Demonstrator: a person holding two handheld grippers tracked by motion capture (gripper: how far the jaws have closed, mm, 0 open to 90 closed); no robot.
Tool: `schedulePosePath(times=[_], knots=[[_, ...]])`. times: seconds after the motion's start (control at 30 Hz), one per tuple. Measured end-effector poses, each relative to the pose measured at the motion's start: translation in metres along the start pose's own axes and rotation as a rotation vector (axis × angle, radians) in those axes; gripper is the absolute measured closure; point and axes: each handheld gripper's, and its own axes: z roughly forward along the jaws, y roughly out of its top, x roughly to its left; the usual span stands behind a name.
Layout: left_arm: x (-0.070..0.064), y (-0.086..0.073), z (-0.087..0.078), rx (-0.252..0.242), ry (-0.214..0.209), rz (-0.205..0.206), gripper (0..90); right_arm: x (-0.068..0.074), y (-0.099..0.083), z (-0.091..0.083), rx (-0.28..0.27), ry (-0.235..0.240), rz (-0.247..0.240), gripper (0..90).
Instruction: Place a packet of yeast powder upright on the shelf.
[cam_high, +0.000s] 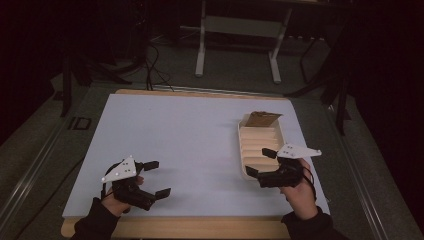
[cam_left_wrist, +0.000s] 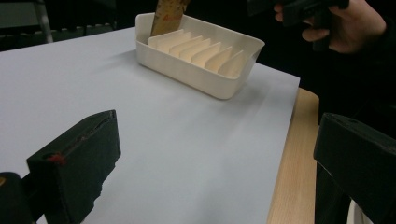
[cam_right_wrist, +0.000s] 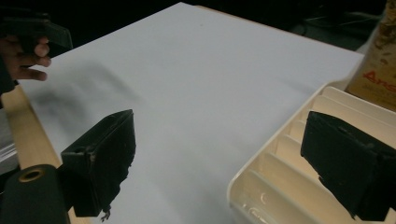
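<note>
Here the work centres on a cream slotted tray (cam_high: 260, 145) that sits at the right of the high view, on the pale sheet covering the desk (cam_high: 190, 145). The tray holds a row of upright dividers, and a brown printed packet (cam_high: 263, 119) stands in the slot at its far end, leaning a little against the end wall; the dividers are evidently there to keep such flat packets on edge. The remaining slots look empty.

The right gripper (cam_high: 261, 165) hovers at the near end of the tray, lower right of the high view, with its jaws spread wide and nothing between them. In the right gripper view one jaw hangs over the dividers at the right edge of the frame while the other hangs over the bare sheet at lower left, so the jaws straddle the tray's near wall (cam_right_wrist: 261, 177). That stance suggests the person means either to steady or shift the tray by its wall, or is lining up along the slots toward the packet (cam_right_wrist: 378, 65) at the upper right of that frame.

The left gripper (cam_high: 152, 179) rests well apart, at the lower left of the high view, near the desk's front edge. Its jaws are also spread and hold nothing. It points across the sheet toward the tray (cam_left_wrist: 201, 56), which appears in the upper middle of the left gripper view, with the packet (cam_left_wrist: 168, 16) rising at its far end. Held back like this, it seems to be waiting rather than working.
</note>
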Motion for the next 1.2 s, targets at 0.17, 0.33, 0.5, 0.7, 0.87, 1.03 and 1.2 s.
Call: schedulePosePath(times=[0.17,0.33,0.5,0.7,0.87,1.03,1.2], knots=[[0.001,-0.001,0.0,0.003,0.004,0.001,1.4,0.012,-0.011,-0.002,-0.007,0.011,-0.002,10.1],[0.001,-0.001,-0.001,0.0,0.003,0.003,1.4,0.026,-0.022,-0.006,-0.019,0.032,-0.009,10.1],[0.0,-0.001,0.001,0.007,-0.003,0.007,1.5,0.039,-0.031,-0.008,-0.015,0.033,-0.047,10.1],[-0.001,-0.001,0.0,0.004,-0.004,0.008,1.4,0.046,-0.04,-0.008,0.003,0.073,-0.079,10.1],[-0.001,-0.001,0.001,0.007,-0.007,0.009,1.4,0.052,-0.048,-0.007,0.019,0.077,-0.109,10.1],[-0.001,-0.001,0.001,0.009,-0.011,0.012,1.4,0.052,-0.053,-0.005,0.006,0.081,-0.121,10.1],[-0.002,-0.002,0.001,0.011,-0.012,0.016,1.4,0.051,-0.057,-0.002,-0.005,0.085,-0.158,10.1]])
